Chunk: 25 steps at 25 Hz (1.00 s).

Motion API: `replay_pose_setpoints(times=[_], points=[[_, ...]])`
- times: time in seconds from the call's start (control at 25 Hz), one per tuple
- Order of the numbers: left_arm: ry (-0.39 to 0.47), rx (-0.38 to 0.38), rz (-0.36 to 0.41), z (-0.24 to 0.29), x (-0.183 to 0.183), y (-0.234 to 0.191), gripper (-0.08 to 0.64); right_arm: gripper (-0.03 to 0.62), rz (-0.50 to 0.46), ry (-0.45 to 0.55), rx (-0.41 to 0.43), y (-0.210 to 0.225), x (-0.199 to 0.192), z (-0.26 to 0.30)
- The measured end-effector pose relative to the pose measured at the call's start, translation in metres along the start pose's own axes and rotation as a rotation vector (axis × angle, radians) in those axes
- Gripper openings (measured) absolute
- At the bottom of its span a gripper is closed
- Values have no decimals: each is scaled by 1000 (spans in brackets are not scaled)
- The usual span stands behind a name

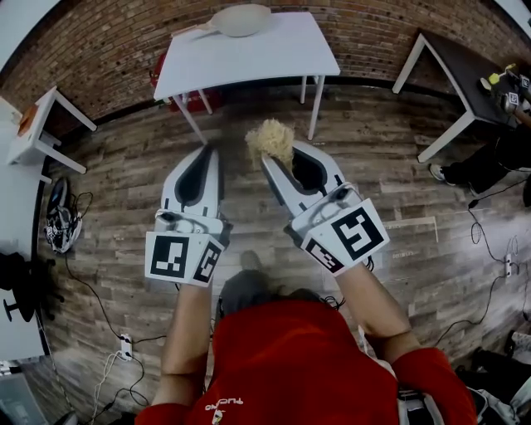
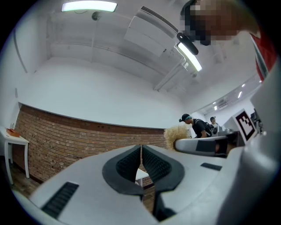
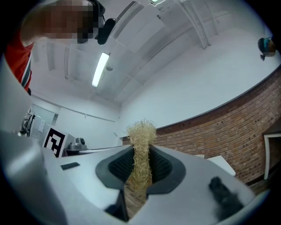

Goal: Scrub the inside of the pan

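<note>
The pan is a pale, shallow dish on the white table at the far end of the head view. Well short of that table, my right gripper is shut on a straw-coloured fibre scrubber, whose tuft sticks out past the jaw tips. In the right gripper view the scrubber is squeezed between the black pads. My left gripper hangs beside it, shut with nothing held; in the left gripper view its pads meet, and the scrubber shows to the right.
Wooden plank floor lies below both grippers. A dark table stands at the right with a seated person's leg beside it. A small white side table stands at the left. A brick wall runs behind the tables. Cables trail over the floor.
</note>
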State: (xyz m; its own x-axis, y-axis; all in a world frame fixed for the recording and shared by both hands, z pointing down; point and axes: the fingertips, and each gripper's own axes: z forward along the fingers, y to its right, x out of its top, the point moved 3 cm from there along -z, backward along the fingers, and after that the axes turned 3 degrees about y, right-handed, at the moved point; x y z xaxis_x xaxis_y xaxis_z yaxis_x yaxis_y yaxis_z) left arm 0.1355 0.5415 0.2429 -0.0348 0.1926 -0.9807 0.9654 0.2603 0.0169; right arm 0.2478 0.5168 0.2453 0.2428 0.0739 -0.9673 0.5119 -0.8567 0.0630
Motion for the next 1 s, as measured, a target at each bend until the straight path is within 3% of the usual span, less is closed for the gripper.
replay_pose_setpoints(times=[0.44, 1.0], points=[[40, -9, -24, 65, -24, -77, 23, 87, -50, -25, -16, 41, -25, 85], [41, -77, -12, 219, -47, -257, 23, 87, -45, -41, -129, 146, -63, 283]])
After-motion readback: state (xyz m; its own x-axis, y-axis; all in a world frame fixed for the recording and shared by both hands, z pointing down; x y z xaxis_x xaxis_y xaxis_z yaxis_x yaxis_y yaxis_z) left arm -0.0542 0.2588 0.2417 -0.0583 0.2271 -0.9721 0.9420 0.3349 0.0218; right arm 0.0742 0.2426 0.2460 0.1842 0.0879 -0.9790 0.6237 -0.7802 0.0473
